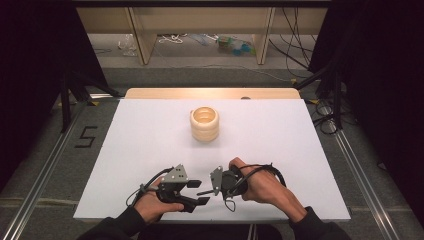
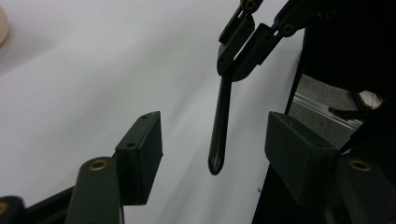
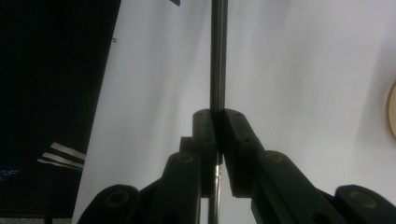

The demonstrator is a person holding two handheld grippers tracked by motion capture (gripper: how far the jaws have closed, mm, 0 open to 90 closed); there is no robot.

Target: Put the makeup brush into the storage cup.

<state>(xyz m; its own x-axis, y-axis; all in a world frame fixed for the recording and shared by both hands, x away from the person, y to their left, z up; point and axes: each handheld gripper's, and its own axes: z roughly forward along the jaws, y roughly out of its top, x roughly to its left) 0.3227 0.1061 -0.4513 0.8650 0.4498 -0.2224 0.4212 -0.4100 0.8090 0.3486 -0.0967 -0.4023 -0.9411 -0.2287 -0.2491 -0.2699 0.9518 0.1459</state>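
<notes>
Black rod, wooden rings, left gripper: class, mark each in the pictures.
black rod point(image 2: 219, 130), left gripper view, lower shaft.
wooden rings point(image 1: 204, 131), high view, stack's outer side.
left gripper point(image 1: 198, 191), high view, between its fingertips.

1. Your right gripper point(image 1: 212, 187) is black and grips a black pen point(image 3: 218, 56).
2. Your left gripper point(image 1: 199, 192), beside that pen, is black with a grey top plate.
3. Beyond the pen, the ring stack point(image 1: 204, 124) is pale cream on the white table point(image 1: 280, 140).

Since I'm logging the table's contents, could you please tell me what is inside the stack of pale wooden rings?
The stack of pale wooden rings stands on the white table. From above, its hollow centre shows bare inner wall and nothing else; its bottom is hidden by the near rim.
</notes>
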